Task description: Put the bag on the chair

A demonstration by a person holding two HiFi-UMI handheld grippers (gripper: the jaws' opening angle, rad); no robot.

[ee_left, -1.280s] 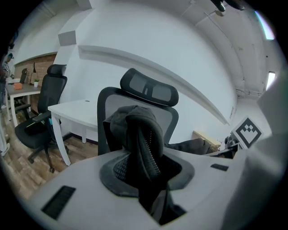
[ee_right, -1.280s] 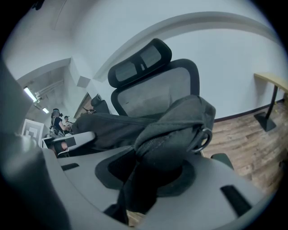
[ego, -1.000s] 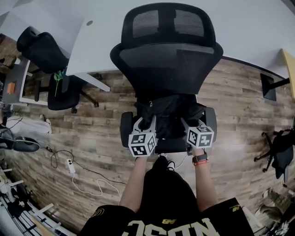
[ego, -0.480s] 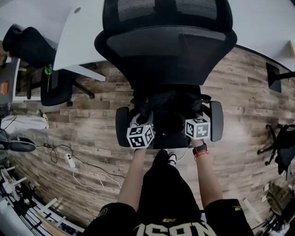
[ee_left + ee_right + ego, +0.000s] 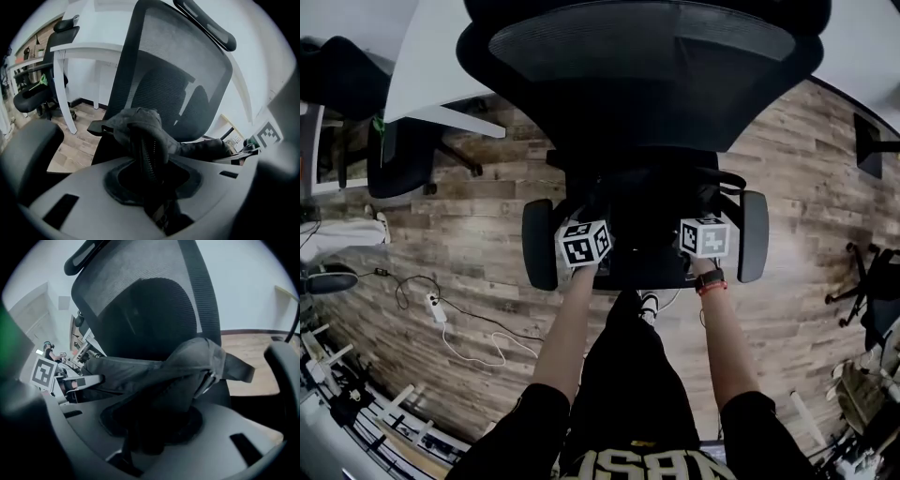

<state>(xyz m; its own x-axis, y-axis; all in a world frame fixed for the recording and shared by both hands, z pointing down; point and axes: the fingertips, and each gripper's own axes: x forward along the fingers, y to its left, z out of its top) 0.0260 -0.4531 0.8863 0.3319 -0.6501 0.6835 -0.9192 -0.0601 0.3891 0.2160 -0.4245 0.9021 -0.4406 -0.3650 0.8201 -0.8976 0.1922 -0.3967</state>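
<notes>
Holding the black bag [image 5: 645, 214] at both ends. With the left gripper [image 5: 150, 180], pinched nearly closed on a bunched fold with a zipper; with the right gripper [image 5: 150, 427], narrowed the same way on dark fabric beside a strap buckle [image 5: 212, 378]. Stretched between the two above the seat of the black mesh chair [image 5: 647, 66], in front of the backrest, between the left armrest [image 5: 538, 246] and right armrest [image 5: 754, 236]. Cannot tell whether touching the seat. Wood floor [image 5: 469, 234] beneath
</notes>
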